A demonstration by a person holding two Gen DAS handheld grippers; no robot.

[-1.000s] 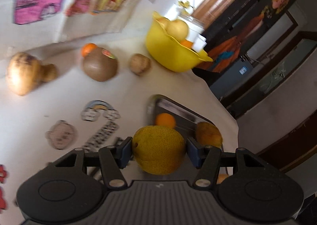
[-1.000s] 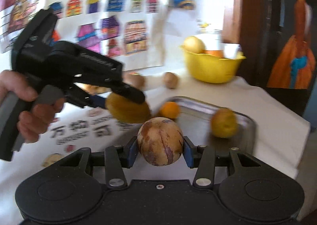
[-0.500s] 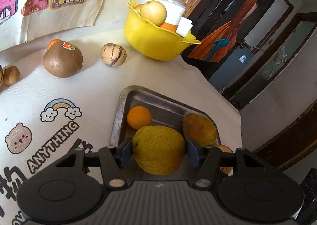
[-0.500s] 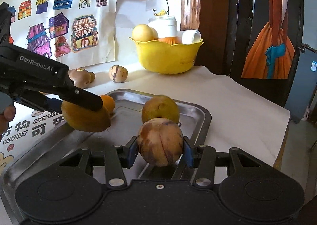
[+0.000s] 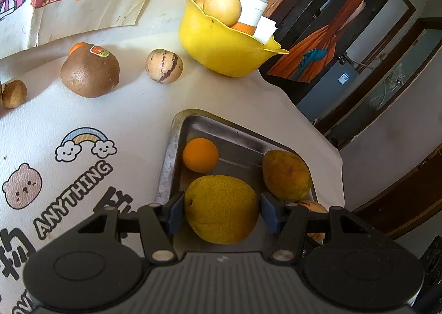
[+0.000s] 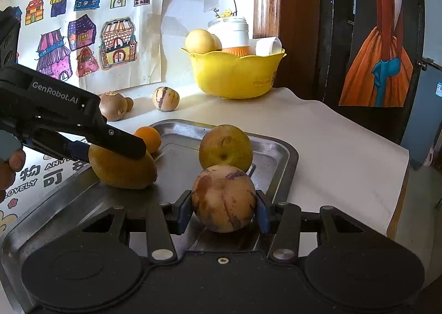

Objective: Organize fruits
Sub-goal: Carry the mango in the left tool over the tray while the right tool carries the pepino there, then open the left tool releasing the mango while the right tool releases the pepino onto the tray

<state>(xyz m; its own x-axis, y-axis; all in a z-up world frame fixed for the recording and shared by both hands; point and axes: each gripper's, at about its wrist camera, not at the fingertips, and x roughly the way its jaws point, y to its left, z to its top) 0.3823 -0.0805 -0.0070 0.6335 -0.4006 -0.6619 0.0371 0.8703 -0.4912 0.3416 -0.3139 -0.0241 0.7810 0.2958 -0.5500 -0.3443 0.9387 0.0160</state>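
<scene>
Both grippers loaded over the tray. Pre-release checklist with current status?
1. Left gripper shut on yellow pear: ok.
2. Right gripper shut on striped melon: ok.
3. Both fruits over the metal tray: ok.
4. Yellow pear resting on tray floor: looks so in the right wrist view, ok.
5. Striped melon touching tray floor: cannot tell.
6. Clearance from orange and brownish pear: orange ok; melon sits close in front of the brownish pear, contact cannot tell.
</scene>
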